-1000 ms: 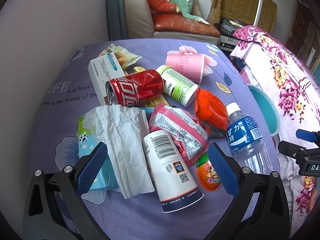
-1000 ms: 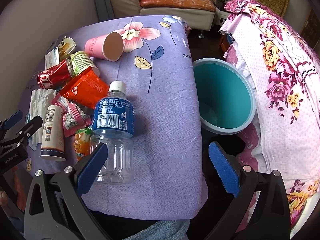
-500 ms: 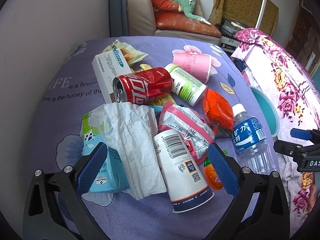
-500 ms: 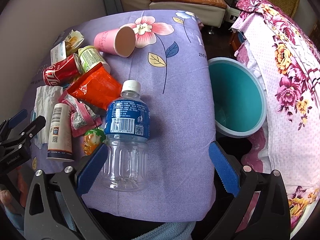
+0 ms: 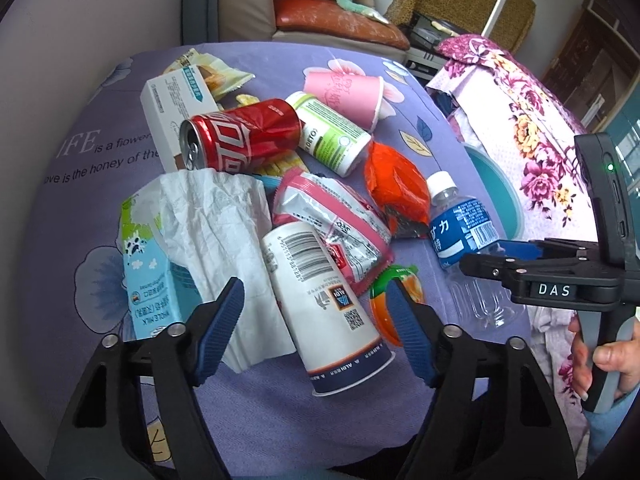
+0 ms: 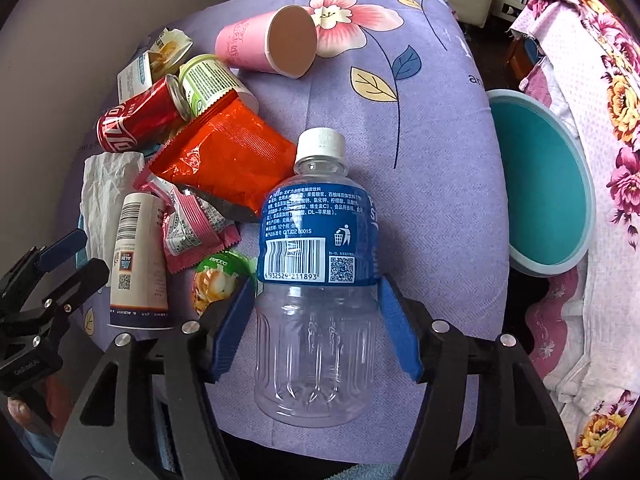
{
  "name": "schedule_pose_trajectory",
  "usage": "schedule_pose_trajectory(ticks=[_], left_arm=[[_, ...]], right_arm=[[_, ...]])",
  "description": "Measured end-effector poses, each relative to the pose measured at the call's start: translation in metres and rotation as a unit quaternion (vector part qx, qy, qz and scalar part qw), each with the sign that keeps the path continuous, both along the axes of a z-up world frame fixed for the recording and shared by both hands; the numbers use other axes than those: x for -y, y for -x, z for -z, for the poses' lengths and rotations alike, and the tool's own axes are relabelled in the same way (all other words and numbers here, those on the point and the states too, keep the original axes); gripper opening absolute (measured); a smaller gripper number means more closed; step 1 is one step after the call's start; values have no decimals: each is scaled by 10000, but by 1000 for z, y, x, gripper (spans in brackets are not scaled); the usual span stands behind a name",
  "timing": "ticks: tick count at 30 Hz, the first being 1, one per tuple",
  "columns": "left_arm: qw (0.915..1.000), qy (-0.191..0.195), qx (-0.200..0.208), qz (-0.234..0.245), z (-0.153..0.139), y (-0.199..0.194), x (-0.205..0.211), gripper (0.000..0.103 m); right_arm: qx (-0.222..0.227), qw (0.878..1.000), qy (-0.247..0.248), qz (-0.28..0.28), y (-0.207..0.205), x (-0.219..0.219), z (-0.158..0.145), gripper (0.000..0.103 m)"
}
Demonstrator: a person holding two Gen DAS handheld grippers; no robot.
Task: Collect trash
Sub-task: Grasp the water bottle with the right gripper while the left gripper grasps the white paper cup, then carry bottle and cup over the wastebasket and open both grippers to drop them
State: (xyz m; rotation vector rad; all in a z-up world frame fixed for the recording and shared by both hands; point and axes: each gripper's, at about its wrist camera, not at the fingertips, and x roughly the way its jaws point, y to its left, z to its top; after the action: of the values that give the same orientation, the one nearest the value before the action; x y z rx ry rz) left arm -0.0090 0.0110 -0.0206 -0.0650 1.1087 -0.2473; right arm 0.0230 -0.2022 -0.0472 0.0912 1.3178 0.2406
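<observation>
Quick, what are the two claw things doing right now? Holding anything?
Left gripper: jaws just narrowed around the white cup; grip cannot be told.
Right gripper: jaws just closed on the water bottle.

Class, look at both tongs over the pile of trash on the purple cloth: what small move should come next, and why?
Probably finish closing the right tongs on the clear bottle, then lift it toward the teal bin. Its jaws have just been closing and now flank the bottle's body, seemingly at its sides. The left tongs have likewise been narrowing around the white paper cup, so that grip could follow.
</observation>
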Motion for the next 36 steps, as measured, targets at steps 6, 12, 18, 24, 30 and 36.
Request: schedule_pose_trajectory(ticks=[6,12,18,24,30,36], left_arm=[[9990,-57,-437,39,26,-7,8,59],[9984,-79,-567,43,42,-22,20,67],[9983,-131,-569,21,43,-21,24,55],[9992,-97,-361,-129,23,-12,12,54],[9998,-69,-147,-152,-5,-7,8,54],[9996,-18,220,182,-43,-22,35,54]], right_arm=[[33,9999,4,112,9,21,0,61],[-32,9998,-169,139,8,31,4,63],[-140,9995,-249,98,4,29,17,69],[-37,9989,-466,-71,7,23,18,62],[175,9972,-723,-18,8,29,5,62],[558,9939,-915,264,5,58,-25,62]])
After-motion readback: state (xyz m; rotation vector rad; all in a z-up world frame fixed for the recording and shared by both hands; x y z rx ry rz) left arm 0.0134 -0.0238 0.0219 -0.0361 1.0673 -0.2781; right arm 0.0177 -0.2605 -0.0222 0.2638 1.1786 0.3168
